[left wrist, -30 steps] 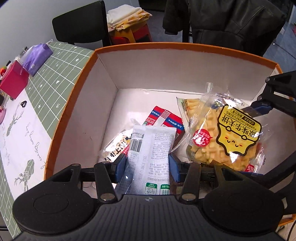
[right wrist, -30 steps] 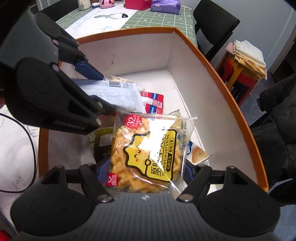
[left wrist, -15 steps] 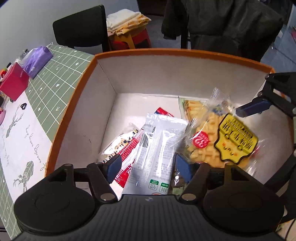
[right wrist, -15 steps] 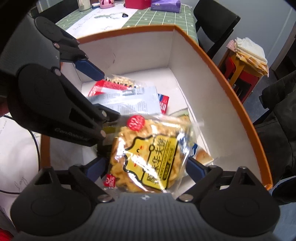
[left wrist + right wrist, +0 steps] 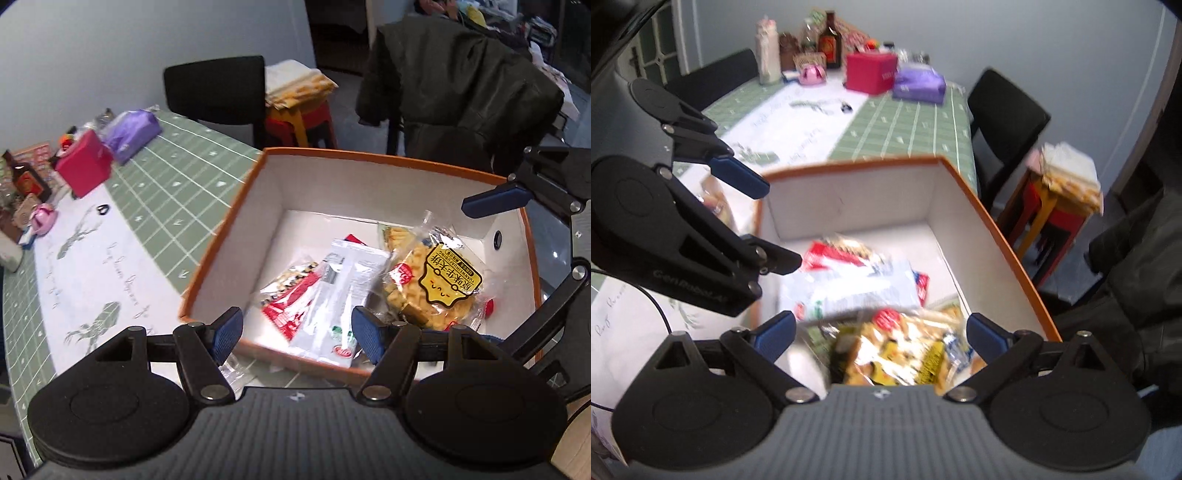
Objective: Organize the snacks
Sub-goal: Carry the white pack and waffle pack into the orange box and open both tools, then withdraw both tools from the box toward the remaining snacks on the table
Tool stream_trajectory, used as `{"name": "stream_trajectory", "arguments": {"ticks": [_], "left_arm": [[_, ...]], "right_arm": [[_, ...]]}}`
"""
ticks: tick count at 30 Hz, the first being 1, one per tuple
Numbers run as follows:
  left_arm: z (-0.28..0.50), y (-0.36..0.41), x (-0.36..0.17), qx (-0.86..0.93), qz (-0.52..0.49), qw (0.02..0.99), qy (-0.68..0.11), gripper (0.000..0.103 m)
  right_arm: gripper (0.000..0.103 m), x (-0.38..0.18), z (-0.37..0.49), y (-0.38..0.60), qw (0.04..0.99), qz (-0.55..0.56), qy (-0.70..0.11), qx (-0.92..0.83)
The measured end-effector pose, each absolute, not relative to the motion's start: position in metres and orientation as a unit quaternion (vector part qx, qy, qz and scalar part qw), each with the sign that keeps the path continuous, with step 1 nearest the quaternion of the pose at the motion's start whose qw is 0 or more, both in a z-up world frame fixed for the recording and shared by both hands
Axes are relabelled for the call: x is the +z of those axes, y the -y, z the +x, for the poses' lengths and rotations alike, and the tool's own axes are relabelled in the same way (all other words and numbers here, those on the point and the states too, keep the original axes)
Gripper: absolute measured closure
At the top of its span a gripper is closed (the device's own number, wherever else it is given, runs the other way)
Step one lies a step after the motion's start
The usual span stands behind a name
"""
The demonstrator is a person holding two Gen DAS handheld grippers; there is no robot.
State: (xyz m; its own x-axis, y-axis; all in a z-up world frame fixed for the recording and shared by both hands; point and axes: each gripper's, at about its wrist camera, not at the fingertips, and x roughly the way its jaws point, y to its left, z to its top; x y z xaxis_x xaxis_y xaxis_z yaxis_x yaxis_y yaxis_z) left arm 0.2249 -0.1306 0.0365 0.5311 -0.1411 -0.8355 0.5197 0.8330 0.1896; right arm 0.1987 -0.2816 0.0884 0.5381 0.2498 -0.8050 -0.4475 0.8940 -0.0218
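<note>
An orange-rimmed white box [image 5: 236, 214] holds the snacks. Inside lie a white-grey packet [image 5: 340, 291], a red-and-white packet [image 5: 291, 299] and a yellow bag of fried snacks [image 5: 432, 291]. My left gripper [image 5: 297, 332] is open and empty above the box's near edge. My right gripper [image 5: 881, 336] is open and empty above the box, over the yellow bag [image 5: 905, 354], which lies loose; the white packet [image 5: 849, 291] lies beyond it. The right gripper's blue finger [image 5: 495, 199] shows over the box's far right corner in the left wrist view.
The box [image 5: 982, 214] stands on a green checked tablecloth [image 5: 177, 192]. A red box [image 5: 83, 162], a purple tissue pack [image 5: 129, 133], a brown bottle [image 5: 829, 40] and small items stand at the table's far end. Black chairs [image 5: 218, 92], a red stool [image 5: 1056, 218] and a dark coat [image 5: 461, 85] surround it.
Both grippers opened and let go: the white-grey packet and the yellow bag dropped into the box. Both grippers then lifted and pulled back from the box.
</note>
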Motion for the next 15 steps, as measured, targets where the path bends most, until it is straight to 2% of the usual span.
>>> {"name": "stream_trajectory", "arguments": {"ticks": [7,15], "left_arm": [[0.199,0.090,0.052,-0.148,0.188,0.871,-0.429,0.024],[0.181,0.036,0.053,-0.111,0.162,0.876,-0.440,0.024]], "right_arm": [[0.006,0.100,0.182,0.245,0.877,-0.113,-0.402,0.237],[0.006,0.098,0.173,0.202,0.867,-0.088,-0.399,0.283]]}}
